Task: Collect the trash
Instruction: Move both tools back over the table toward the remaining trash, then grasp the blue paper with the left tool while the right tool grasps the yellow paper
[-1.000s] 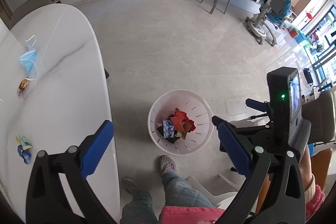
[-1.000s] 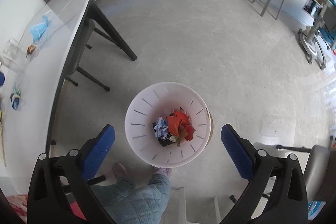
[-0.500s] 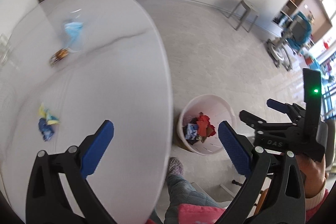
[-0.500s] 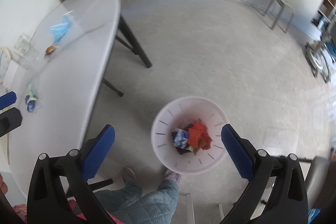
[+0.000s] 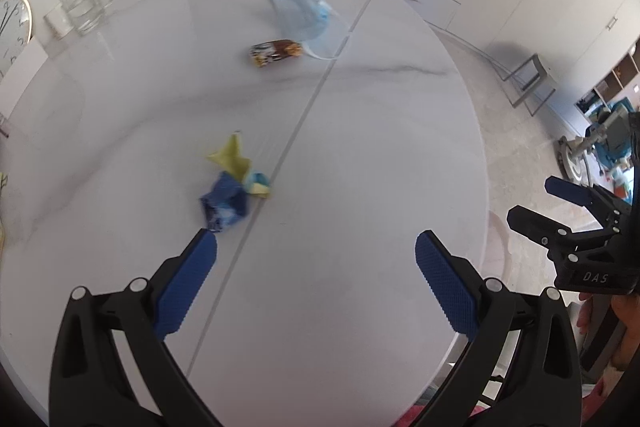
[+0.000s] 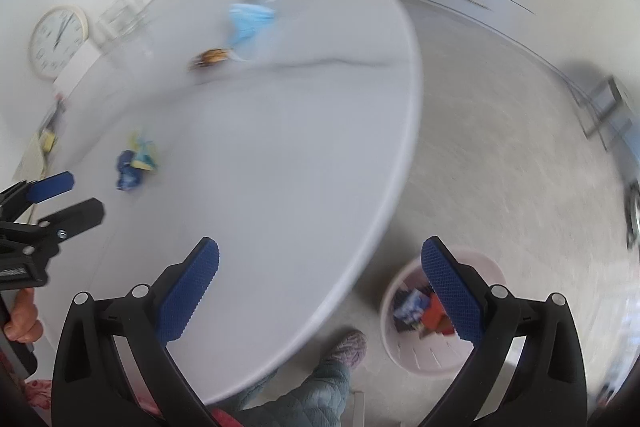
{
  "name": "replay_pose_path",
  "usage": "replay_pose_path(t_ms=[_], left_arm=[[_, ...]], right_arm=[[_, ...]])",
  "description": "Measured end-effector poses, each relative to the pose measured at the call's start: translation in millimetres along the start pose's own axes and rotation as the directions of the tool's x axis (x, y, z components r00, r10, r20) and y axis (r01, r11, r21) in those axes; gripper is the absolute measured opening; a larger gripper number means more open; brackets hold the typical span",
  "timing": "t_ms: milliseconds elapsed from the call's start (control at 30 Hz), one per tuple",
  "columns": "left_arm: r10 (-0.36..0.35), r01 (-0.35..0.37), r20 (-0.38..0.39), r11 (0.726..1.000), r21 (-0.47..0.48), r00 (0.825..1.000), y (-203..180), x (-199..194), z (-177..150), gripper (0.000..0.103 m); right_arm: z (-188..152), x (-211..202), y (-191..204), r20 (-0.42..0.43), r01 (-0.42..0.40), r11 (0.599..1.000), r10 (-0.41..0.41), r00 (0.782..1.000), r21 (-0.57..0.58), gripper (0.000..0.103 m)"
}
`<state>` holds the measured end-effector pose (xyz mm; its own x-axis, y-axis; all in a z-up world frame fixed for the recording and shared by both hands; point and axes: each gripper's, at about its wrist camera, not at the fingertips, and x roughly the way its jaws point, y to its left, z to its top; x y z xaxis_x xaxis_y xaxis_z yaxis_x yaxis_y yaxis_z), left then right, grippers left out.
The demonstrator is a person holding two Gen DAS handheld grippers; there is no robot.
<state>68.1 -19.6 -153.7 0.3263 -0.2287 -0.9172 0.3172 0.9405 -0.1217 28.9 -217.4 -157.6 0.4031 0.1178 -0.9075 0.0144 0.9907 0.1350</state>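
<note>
With both jaws wide open and empty, we reach our left gripper [image 5: 316, 247] over the desk [image 5: 360, 155] toward the crumpled blue wrapper [image 5: 224, 201] to grab next.

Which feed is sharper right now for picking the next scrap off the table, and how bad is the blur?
Left wrist view: mostly sharp, blue-yellow wrapper, snack wrapper and mask readable, slight smear. Right wrist view: heavy motion blur, table trash and bin smeared. Fisheye bends both at the edges.
</note>
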Motion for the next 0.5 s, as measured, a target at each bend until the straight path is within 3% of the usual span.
replay_pose_path(t_ms=[300,500], left_arm=[[0.008,-0.008,-0.004,0.997,-0.083,1.000,63.0,23.5,-5.5,0.095],[0.010,-0.010,0.000,1.000,-0.016,1.000,69.2,45.1,1.8,0.091]], right_arm=[[36.7,38.6,65.9,-0.057,-0.072,0.989,0.065,0.996,-0.132,0.101],[53.3,60.6,83.3,-0.100,-0.091,0.979,0.073,0.992,-0.183,0.101]])
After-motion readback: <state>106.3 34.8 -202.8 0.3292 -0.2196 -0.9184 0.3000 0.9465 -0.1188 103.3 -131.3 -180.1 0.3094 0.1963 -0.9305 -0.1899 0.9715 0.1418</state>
